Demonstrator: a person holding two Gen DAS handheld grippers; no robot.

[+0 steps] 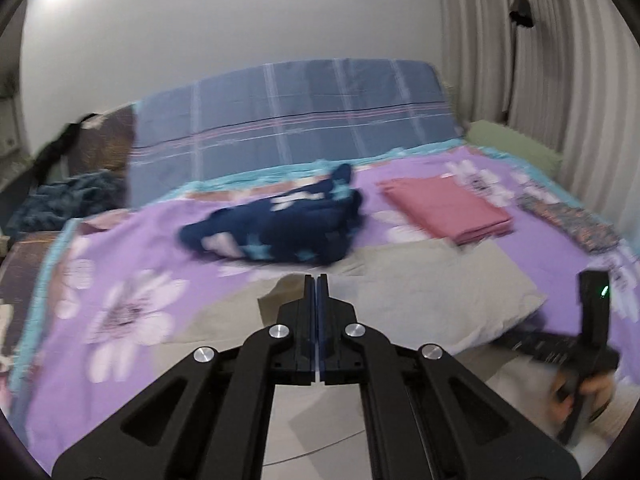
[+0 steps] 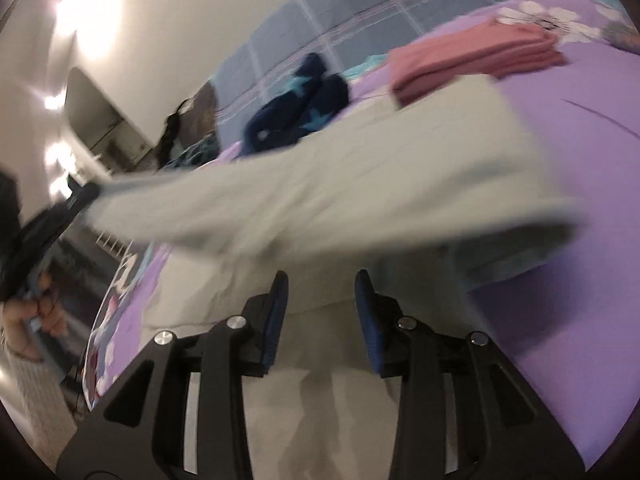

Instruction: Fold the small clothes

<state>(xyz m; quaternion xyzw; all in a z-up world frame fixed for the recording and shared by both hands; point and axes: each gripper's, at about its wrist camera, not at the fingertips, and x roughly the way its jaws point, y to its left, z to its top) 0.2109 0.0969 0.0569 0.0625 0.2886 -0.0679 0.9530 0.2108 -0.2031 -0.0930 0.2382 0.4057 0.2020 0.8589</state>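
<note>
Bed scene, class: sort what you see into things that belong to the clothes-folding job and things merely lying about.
Part of the job:
- pale grey-beige cloth garment, being handled
- crumpled navy star-print garment, unfolded
- folded pink cloth stack
- left hand-held gripper, shut
- right hand-held gripper, open

Just lying about:
- purple floral bedsheet
- blue checked cushion
- green pillow

Bedspread (image 1: 120, 240) at lower left of left wrist view lies bare; open passage there. Centre blocked by navy star-print heap (image 1: 276, 232); pink folded stack (image 1: 448, 212) at right of centre; patterned folded piece (image 1: 576, 220) at right edge. Grey garment (image 2: 360, 184) spans right wrist view, lifted across the middle.
</note>
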